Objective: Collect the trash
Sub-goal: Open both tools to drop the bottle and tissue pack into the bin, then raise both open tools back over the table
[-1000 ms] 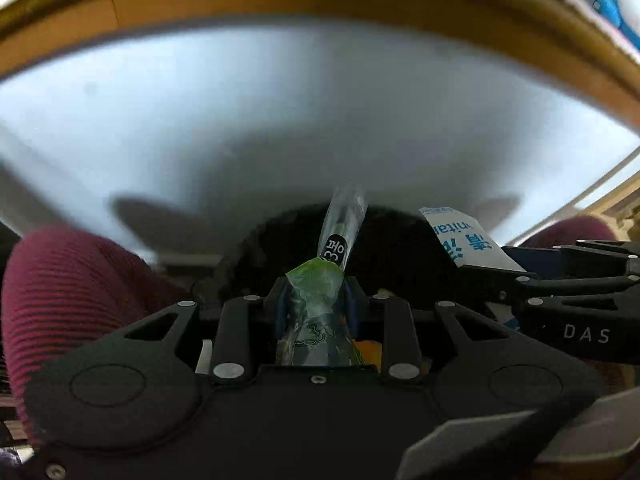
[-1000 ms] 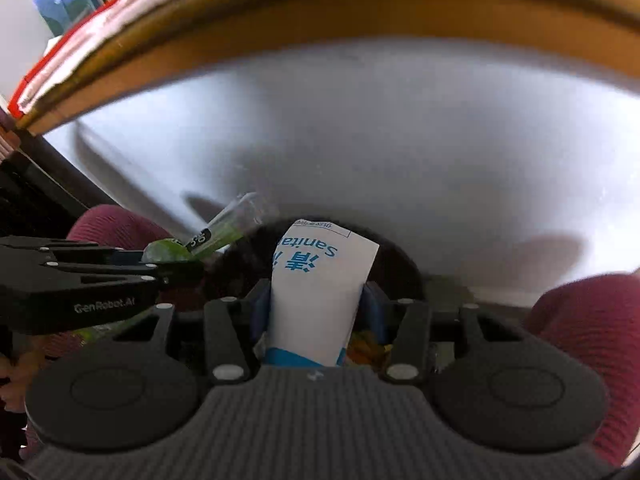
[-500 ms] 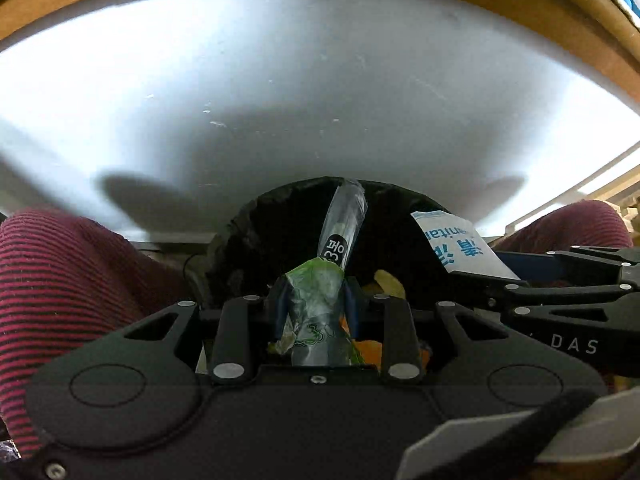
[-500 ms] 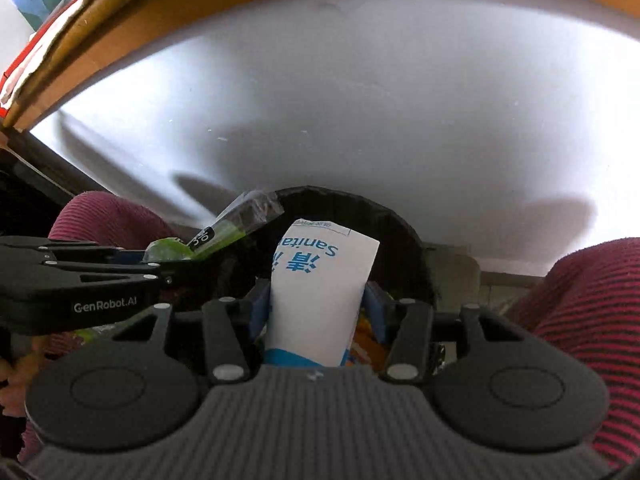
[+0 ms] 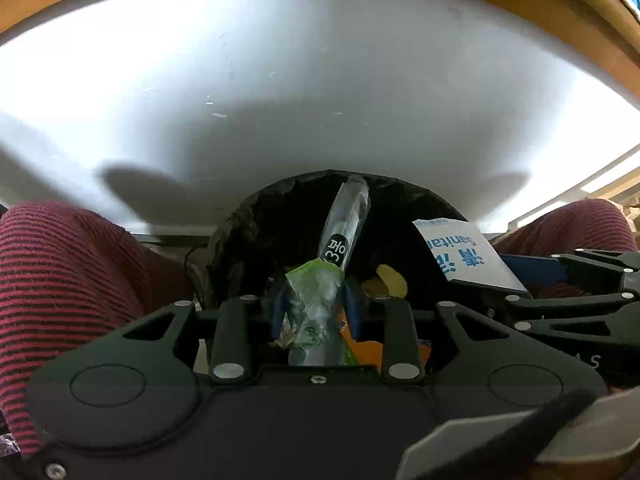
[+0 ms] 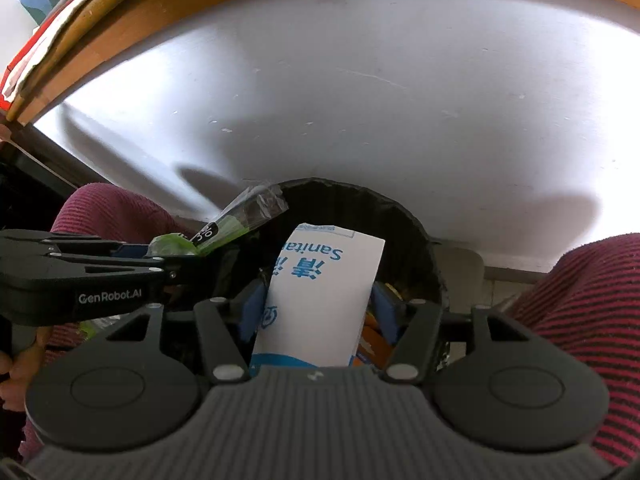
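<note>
Black-lined bin (image 6: 420,232) sits under both your grippers, so drops land inside. Your right gripper (image 6: 316,304) is opening around the white sanitary packet (image 6: 320,292); pads look clear. Your left gripper (image 5: 316,308) pinches the green wrapper (image 5: 316,300) narrow, over the bin.

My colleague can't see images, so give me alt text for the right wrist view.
The right tool, jaws opening, has a white sanitary-wipe packet between them above a black-lined trash bin. At left, the left tool grips a green wrapper.
</note>
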`<state>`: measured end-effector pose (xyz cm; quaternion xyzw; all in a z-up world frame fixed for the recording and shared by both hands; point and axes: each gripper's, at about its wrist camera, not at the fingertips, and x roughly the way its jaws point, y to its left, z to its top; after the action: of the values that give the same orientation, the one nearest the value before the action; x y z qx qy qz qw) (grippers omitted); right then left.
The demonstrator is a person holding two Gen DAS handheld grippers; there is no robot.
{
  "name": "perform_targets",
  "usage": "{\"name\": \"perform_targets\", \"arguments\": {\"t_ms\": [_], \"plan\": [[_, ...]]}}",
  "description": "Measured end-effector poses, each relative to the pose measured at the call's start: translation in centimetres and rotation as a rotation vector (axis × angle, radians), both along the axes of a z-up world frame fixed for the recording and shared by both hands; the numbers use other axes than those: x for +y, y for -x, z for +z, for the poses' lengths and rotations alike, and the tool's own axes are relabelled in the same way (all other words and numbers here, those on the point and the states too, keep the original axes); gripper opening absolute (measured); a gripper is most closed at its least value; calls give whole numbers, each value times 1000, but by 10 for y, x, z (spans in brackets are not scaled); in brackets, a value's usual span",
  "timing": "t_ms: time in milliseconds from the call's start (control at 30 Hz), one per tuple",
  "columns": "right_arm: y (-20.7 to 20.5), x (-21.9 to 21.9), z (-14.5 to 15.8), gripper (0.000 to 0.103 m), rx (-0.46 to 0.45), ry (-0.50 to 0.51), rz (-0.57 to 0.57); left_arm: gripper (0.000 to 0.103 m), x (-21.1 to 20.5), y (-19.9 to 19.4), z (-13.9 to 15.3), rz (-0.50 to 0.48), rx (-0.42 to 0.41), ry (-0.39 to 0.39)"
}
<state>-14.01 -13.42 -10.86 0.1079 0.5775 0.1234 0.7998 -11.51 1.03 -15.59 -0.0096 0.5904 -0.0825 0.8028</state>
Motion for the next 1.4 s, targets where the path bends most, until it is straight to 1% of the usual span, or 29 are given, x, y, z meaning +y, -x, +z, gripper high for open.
{"name": "perform_targets", "arguments": {"t_ms": [67, 133, 200, 300, 700, 867, 933, 1100, 1167, 1233, 1300, 1400], "plan": [[0, 0, -1, 68, 2, 0, 3, 29, 1, 0, 1, 2, 3, 0], [0, 1, -2, 69, 5, -2, 5, 34, 1, 0, 1, 5, 6, 0], [0, 1, -3, 74, 7, -2, 6, 37, 1, 1, 1, 8, 8, -3], [0, 1, -4, 75, 10, -4, 6, 40, 0, 0, 0, 12, 14, -11], [-1, -1, -1, 78, 6, -4, 4, 48, -1, 2, 4, 15, 7, -31], [0, -1, 7, 78, -14, -2, 11, 49, -2, 4, 11, 15, -15, -36], [1, 0, 14, 78, -36, -5, 19, 50, -2, 5, 17, 15, -25, -39], [3, 0, 38, 79, -115, -30, 46, 51, -1, 8, 40, 18, -88, -20], [2, -1, 50, 81, -151, -51, 54, 56, -1, 10, 54, 14, -133, -21], [2, -3, 64, 81, -196, -61, 64, 65, -1, 12, 70, 6, -196, -37], [0, -4, 77, 82, -234, -60, 71, 68, 0, 15, 86, 3, -253, -41], [0, -9, 97, 83, -297, -67, 82, 72, 5, 16, 106, 9, -312, -12]]}}
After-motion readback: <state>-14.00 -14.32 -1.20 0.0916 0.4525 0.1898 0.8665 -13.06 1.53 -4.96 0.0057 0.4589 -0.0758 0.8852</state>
